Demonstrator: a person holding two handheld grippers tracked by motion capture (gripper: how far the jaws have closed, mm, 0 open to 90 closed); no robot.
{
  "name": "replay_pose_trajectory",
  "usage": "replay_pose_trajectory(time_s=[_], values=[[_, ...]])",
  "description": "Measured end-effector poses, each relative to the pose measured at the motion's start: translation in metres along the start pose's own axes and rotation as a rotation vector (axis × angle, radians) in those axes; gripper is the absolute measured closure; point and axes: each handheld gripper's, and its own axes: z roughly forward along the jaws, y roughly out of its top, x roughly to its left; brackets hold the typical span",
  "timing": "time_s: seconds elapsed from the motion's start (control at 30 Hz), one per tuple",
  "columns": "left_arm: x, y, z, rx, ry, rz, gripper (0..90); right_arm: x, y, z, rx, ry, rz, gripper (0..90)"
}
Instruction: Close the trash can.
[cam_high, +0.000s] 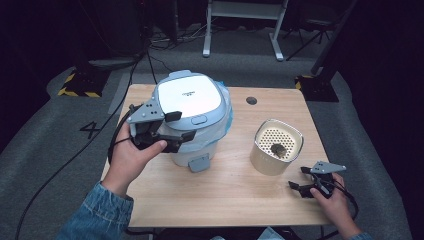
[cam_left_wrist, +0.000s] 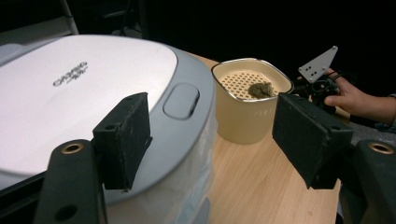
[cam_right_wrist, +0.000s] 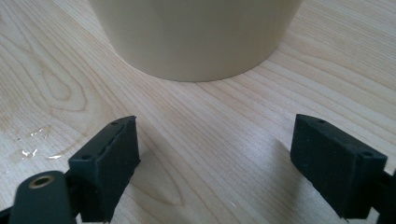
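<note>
A white bin with a grey-rimmed lid (cam_high: 187, 97) stands on the wooden table (cam_high: 225, 195) left of centre, with a clear liner bulging under the lid. My left gripper (cam_high: 181, 126) is open at the lid's near-left edge. In the left gripper view, one jaw overlaps the lid (cam_left_wrist: 70, 93) and the other hangs over the table, and neither pad presses on anything. A cream container (cam_high: 267, 162) with a perforated insert holds a brownish lump (cam_high: 278, 149) at the right. My right gripper (cam_high: 299, 178) rests open on the table just in front of that container (cam_right_wrist: 196, 32).
A round dark grommet (cam_high: 251, 100) sits in the tabletop at the back. A few wet spots (cam_right_wrist: 32, 144) glisten on the wood near the right gripper. The left gripper's cable (cam_high: 116, 140) loops off the table's left edge. A white desk frame (cam_high: 240, 10) stands on the floor beyond.
</note>
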Motion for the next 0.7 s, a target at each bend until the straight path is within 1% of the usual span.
replay_pose_trajectory(time_s=[0.2,0.37,0.43,0.57,0.63,0.7], values=[[-0.004,-0.016,-0.014,0.020,0.050,-0.001,27.8,0.000,0.000,0.000,0.001,-0.001,0.000,15.5],[-0.002,-0.035,-0.020,0.052,0.094,-0.002,27.0,0.000,0.000,0.000,0.000,0.000,0.000,15.5],[-0.001,-0.044,-0.023,0.058,0.109,-0.009,26.7,0.000,0.000,0.000,0.001,-0.001,-0.001,15.6],[0.003,-0.058,-0.029,0.047,0.117,-0.014,25.6,0.000,0.000,0.000,0.000,0.000,0.000,15.6],[0.006,-0.066,-0.032,0.041,0.120,-0.027,25.5,0.000,0.000,0.000,0.000,0.000,0.000,15.6],[0.008,-0.075,-0.035,0.043,0.135,-0.035,25.5,0.000,0.000,0.000,0.000,0.000,0.000,15.6]])
